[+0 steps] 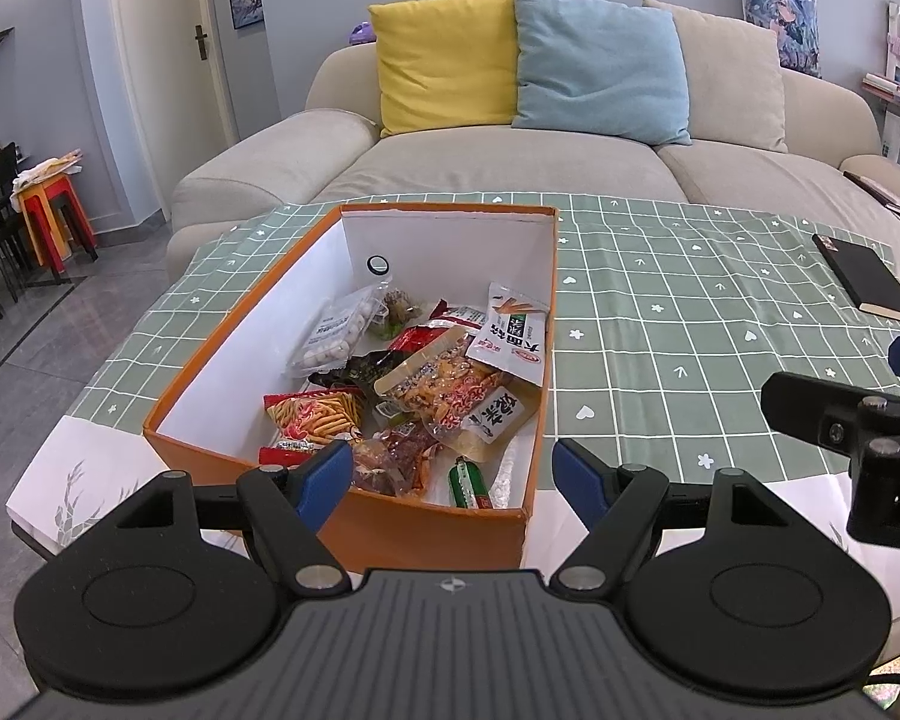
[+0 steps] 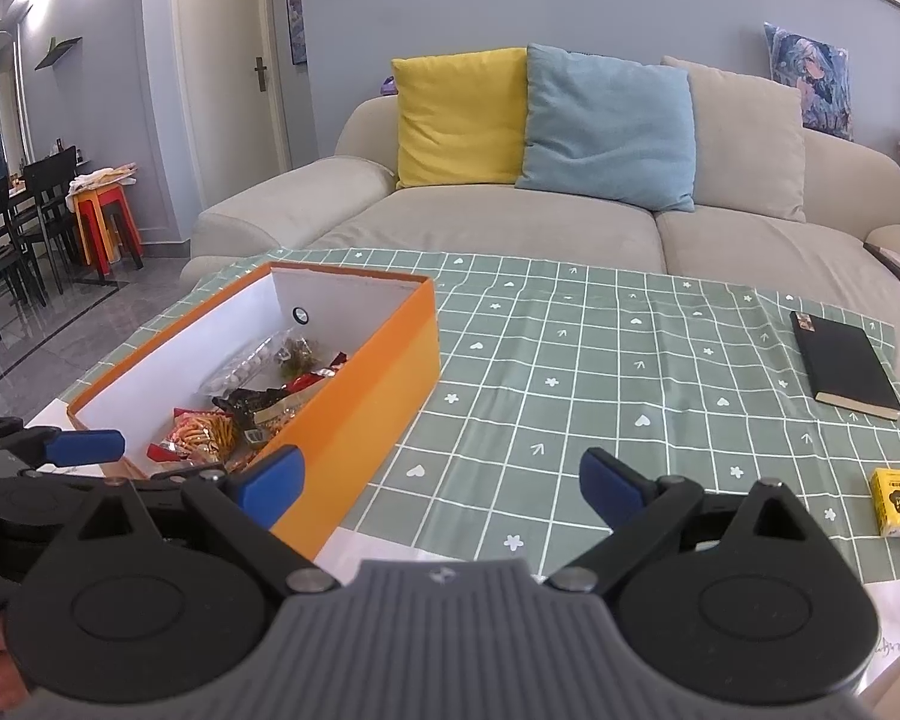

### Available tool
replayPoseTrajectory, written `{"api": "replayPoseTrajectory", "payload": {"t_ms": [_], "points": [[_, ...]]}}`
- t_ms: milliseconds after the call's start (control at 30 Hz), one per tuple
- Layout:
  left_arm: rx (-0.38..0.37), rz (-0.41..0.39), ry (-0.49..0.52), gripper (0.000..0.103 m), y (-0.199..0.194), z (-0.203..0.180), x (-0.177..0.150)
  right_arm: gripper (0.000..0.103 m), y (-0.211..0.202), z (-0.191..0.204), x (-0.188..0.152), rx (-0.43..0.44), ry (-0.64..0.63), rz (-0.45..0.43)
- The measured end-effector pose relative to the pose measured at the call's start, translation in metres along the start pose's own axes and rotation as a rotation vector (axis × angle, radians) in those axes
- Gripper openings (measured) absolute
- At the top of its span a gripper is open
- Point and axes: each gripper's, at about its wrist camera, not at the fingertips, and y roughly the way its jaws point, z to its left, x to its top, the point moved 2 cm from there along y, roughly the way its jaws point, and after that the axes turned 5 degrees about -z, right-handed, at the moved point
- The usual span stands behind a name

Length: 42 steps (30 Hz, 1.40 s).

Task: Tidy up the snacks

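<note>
Here, left gripper (image 1: 453,477) hung over near end of orange box (image 1: 210,324), jaws spread wide, nothing between. Right gripper (image 2: 441,489) sat at box's 3 o'clock above green cloth (image 2: 570,372), jaws apart, empty. Snacks (image 1: 426,384) lay piled inside box. Yellow packet (image 2: 897,501) rested on cloth at right gripper's 3 o'clock; black book (image 2: 846,363) at 1 o'clock.
</note>
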Motion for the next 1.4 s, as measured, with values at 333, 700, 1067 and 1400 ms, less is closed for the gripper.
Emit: {"api": "replayPoseTrajectory", "payload": {"t_ms": [333, 700, 1067, 1400], "points": [[0.012, -0.019, -0.002, 0.089, -0.0038, -0.0014, 0.0005, 0.096, 0.0023, -0.0003, -0.0014, -0.01, 0.007, 0.012], [0.018, -0.029, -0.001, 0.089, -0.005, 0.0006, 0.002, 0.096, 0.0036, 0.0005, -0.0023, -0.011, 0.003, 0.017], [0.02, -0.043, 0.001, 0.089, -0.0075, 0.0021, 0.0038, 0.096, 0.0042, 0.0002, -0.0025, -0.011, 0.003, 0.02], [0.009, -0.046, -0.004, 0.089, -0.0085, 0.0038, 0.0036, 0.096, 0.0041, 0.0001, -0.0046, -0.012, 0.002, 0.024]]}}
